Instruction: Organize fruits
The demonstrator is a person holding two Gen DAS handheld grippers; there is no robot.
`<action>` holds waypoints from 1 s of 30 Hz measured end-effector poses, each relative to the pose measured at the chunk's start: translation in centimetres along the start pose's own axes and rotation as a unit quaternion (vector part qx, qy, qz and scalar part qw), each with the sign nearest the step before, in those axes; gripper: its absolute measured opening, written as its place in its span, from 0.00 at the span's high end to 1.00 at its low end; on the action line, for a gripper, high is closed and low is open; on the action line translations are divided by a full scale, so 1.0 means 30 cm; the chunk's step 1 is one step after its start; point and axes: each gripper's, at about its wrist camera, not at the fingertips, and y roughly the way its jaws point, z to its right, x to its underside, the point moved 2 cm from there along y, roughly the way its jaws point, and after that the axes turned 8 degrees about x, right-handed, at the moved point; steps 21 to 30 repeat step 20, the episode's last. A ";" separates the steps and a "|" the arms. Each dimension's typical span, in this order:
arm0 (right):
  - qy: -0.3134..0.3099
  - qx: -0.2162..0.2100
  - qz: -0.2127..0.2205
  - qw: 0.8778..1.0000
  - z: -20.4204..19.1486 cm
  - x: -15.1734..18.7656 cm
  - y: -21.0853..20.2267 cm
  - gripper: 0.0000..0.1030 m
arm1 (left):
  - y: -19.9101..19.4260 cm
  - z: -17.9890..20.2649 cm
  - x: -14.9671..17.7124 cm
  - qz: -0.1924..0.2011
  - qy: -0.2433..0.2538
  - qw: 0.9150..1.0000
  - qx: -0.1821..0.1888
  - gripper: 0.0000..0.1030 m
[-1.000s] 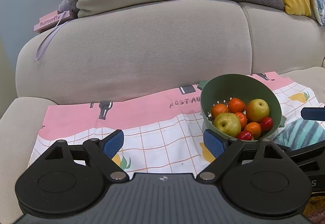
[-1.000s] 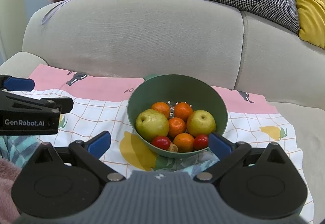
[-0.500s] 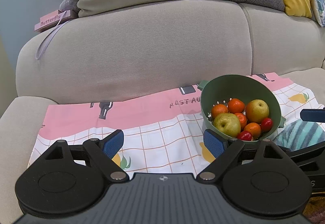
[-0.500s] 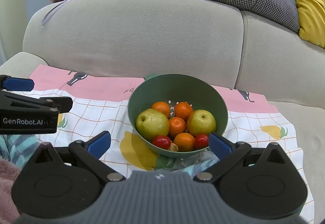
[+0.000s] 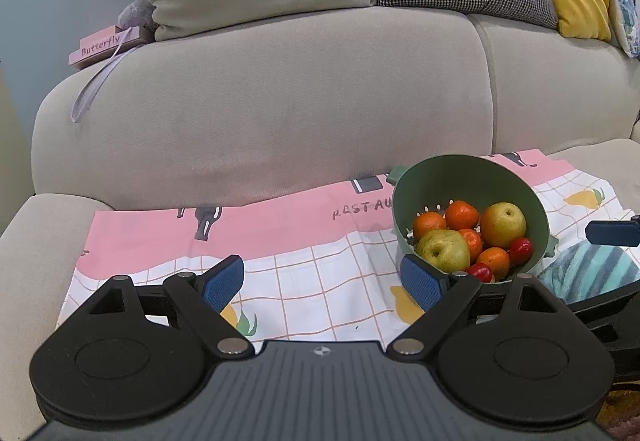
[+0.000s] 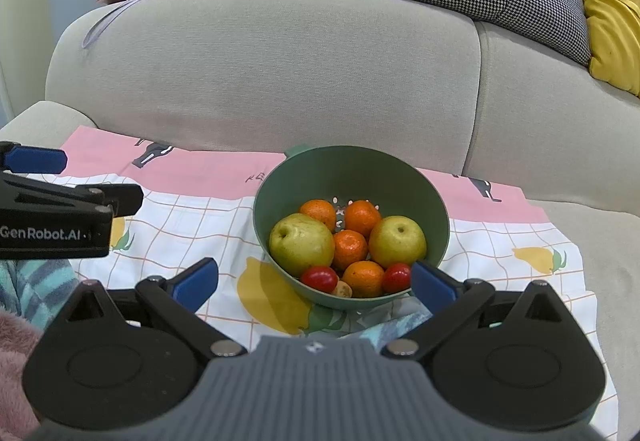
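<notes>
A green colander bowl (image 6: 432, 201) (image 5: 472, 169) sits on a pink-and-white checked cloth (image 6: 188, 213) (image 5: 304, 273) spread over a sofa seat. It holds two yellow-green pears (image 6: 301, 243) (image 6: 397, 241), several oranges (image 6: 349, 248) and small red fruits (image 6: 319, 277). My right gripper (image 6: 314, 283) is open, its blue pads just short of the bowl's near rim. Left of the bowl, my left gripper (image 5: 322, 277) is open over the cloth with nothing between its fingers. Each gripper also shows at the edge of the other's view.
The beige sofa backrest (image 5: 280, 101) rises right behind the cloth, with grey, houndstooth and yellow cushions on top. A pink "Butterfly" box (image 5: 102, 47) lies on the backrest at left. A striped teal cloth (image 5: 584, 273) lies near the bowl, pink fluffy fabric (image 6: 16, 361) below it.
Both views have shifted only slightly; the bowl sits a touch lower in the right wrist view. Both grippers stay open and the fruit has not moved.
</notes>
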 end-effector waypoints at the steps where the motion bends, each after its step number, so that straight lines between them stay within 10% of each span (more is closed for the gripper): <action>1: 0.000 0.000 0.000 1.000 0.000 0.000 0.000 0.04 | -0.001 0.001 -0.001 0.001 0.000 1.000 -0.001 0.00; 30: 0.000 -0.001 -0.001 1.000 -0.002 0.005 0.000 0.04 | -0.012 -0.005 -0.007 0.009 -0.006 1.000 -0.001 0.00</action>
